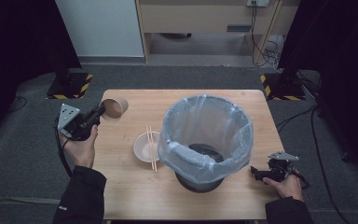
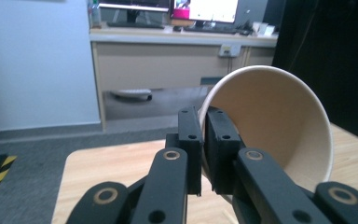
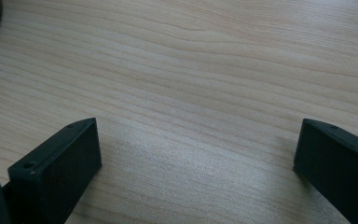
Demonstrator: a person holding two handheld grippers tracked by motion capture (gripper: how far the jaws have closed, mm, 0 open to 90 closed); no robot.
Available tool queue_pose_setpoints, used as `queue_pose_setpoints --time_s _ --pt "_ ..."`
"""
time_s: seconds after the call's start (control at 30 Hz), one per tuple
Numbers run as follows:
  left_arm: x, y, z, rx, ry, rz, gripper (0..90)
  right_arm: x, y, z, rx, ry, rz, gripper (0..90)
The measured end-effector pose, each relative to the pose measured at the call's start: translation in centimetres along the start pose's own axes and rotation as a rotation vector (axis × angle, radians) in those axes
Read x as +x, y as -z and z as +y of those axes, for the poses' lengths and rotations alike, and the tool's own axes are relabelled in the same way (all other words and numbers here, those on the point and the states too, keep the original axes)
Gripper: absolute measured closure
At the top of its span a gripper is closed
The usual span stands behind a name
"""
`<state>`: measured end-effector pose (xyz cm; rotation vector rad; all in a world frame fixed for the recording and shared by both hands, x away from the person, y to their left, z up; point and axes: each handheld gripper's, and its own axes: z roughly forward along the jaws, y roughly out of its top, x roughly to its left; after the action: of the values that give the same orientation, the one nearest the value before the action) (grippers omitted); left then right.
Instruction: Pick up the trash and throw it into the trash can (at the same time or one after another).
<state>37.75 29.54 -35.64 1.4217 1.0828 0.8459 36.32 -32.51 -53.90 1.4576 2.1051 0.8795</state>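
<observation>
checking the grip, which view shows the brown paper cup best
The left gripper view: the brown paper cup is large and close, its rim pinched between the left gripper fingers, open mouth facing the camera. The high view shows it small, tipped on its side above the wooden table at the left. The right gripper view looks at bare tabletop.

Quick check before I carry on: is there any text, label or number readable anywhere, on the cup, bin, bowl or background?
None readable.
Paper cup: plain, no print.
Bin liner: no markings visible.
Monitor screens: content too blurred to read.
Sleeve mark: too small to read.
</observation>
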Motion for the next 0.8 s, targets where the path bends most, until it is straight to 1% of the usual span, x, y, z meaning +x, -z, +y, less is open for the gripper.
queue_pose_setpoints --time_s 0.17,0.2,0.23,0.27,0.33,0.4,0.43,0.47,0.53,0.63,0.67,0.8 --pt "-0.9 0.5 0.9 -0.035 -0.017 -0.02 85.2 0.0 0.0 0.0 0.0 0.0 0.0 0.8" --pt "-0.9 0.5 0.9 -0.035 -0.017 -0.02 85.2 0.0 0.0 0.0 -0.001 0.001 0.0 0.8" --pt "-1.1 0.7 1.2 -0.05 -0.017 -0.028 85.1 0.0 0.0 0.0 0.0 0.0 0.0 0.8" --pt "-1.1 0.7 1.2 -0.05 -0.017 -0.028 85.1 0.0 0.0 0.0 0.0 0.0 0.0 0.8" --pt "-1.5 1.1 1.7 -0.073 -0.013 -0.048 85.1 0.0 0.0 0.0 -0.001 0.0 0.0 0.8" --pt "-1.6 1.2 1.9 -0.08 -0.013 -0.052 85.1 0.0 0.0 0.0 0.0 0.0 0.0 0.8" --pt "-2.0 1.5 2.3 -0.099 -0.018 -0.063 85.2 0.0 0.0 0.0 0.0 0.0 0.0 0.8" --pt "-2.0 1.5 2.3 -0.099 -0.018 -0.063 85.2 0.0 0.0 0.0 0.0 0.0 0.0 0.8" --pt "-2.5 1.9 3.0 -0.127 -0.025 -0.079 85.1 0.0 0.0 0.0 0.0 0.0 0.0 0.8" --pt "-3.1 2.4 3.6 -0.155 -0.036 -0.092 85.1 0.0 0.0 0.0 0.0 0.0 0.0 0.8" --pt "-3.1 2.4 3.6 -0.155 -0.036 -0.092 85.1 0.0 0.0 0.0 -0.001 0.001 0.0 0.8" --pt "-3.9 3.1 4.3 -0.194 -0.044 -0.113 85.1 0.0 0.0 0.0 -0.001 0.001 -0.001 0.8"
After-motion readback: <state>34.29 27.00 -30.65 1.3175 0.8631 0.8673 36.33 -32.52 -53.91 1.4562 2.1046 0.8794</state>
